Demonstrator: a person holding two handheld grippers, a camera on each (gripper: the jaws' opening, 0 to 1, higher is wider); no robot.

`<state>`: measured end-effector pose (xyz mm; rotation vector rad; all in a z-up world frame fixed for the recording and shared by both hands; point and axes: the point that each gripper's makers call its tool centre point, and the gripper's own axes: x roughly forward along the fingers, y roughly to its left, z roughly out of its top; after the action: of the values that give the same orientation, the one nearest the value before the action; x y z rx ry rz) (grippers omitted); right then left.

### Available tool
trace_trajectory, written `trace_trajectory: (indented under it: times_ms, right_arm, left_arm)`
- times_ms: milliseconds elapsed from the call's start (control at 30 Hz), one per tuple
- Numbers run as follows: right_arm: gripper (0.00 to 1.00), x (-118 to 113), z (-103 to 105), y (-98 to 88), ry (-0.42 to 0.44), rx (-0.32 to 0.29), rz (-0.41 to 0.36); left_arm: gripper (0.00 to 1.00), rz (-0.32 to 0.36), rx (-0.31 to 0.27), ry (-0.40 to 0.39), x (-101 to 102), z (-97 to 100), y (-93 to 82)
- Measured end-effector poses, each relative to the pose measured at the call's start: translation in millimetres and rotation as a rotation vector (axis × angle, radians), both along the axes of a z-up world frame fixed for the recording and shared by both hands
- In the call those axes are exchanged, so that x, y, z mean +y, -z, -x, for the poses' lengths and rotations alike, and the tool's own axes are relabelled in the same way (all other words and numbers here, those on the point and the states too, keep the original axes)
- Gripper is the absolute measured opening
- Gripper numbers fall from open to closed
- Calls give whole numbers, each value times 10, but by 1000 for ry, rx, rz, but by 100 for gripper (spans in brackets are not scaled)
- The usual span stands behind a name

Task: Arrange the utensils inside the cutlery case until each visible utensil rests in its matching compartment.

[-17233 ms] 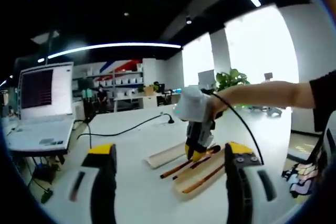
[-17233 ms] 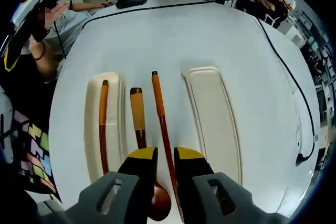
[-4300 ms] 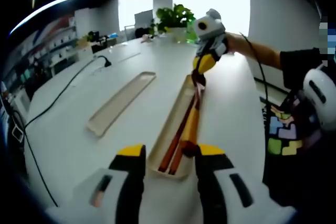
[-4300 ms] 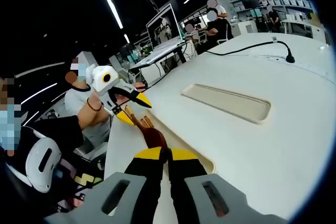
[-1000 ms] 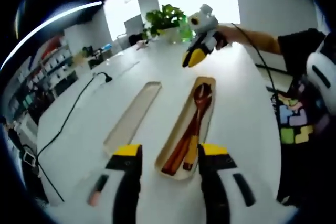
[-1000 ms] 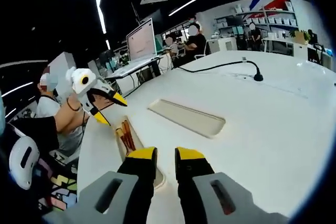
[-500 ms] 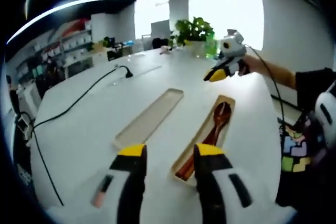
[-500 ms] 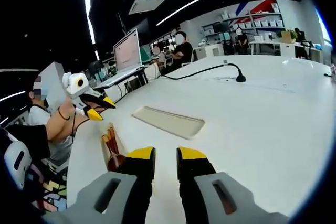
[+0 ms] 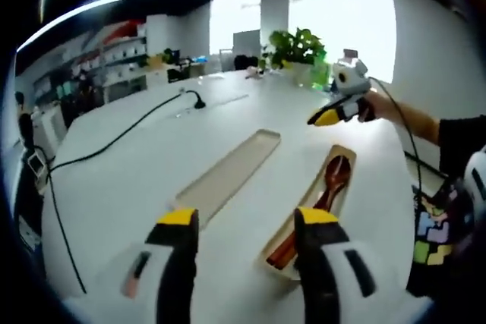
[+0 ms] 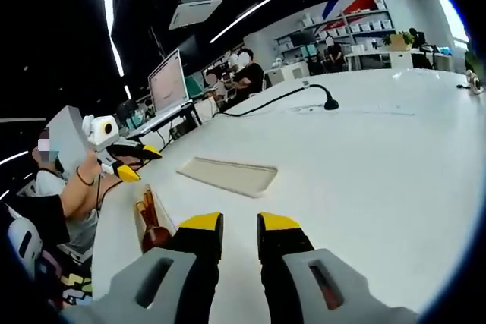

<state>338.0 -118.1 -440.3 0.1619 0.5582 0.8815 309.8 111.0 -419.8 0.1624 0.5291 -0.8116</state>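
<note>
In the left gripper view two long, shallow beige trays lie side by side on the white bench (image 9: 114,180), both with their long axes running away from the camera and slanting toward the upper right. The tray with utensils (image 9: 345,158) holds a dark wooden spoon (image 9: 332,184), bowl end at the far end, handle coming back toward the camera, and beside it reddish-brown sticks that look like chopsticks (image 9: 288,244), lying along the same axis. The empty tray (image 9: 231,168) lies apart from it, to its left.

The left claw (image 9: 248,225) stands open, with a wide gap between its yellow-tipped jaws and nothing between them. Its right jaw covers the near end of the tray with utensils, so the handle ends are partly hidden; the near end of the empty tray lies just past the left jaw. The right claw (image 9: 325,117) hangs in the air beyond the far end of the tray with utensils, clear of it, in a person's hand (image 9: 372,108); from here its jaws look close together, with nothing visibly held.

In the right gripper view the right claw (image 10: 229,227) shows a narrow gap between its jaws and grips nothing. The tray with utensils (image 10: 140,227) sits to the left, partly behind the left jaw, its contents too small to tell apart. The empty tray (image 10: 228,175) lies ahead, its long axis crossing the view. The left claw (image 10: 130,165) hovers at the far left, jaws spread. A black cable (image 9: 106,149) trails across the bench.
</note>
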Motion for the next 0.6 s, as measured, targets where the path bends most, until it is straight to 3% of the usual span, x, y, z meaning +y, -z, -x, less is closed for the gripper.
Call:
trace_trajectory:
  times_ms: [200,333,433,600]
  right_arm:
    - [18,16,-50,3,-2,-2,37]
    - [20,60,-152,-39,14,-10,29]
    - [21,116,-208,-20,15,-3,39]
    - [21,136,-319,16,30,6,65]
  left_arm:
    - [56,-2,52,-12,16,-56,122]
    - [56,143,150,-72,-5,-156,115]
    - [57,162,155,-104,32,-237,106]
    - [65,284,270,-151,-13,-271,94]
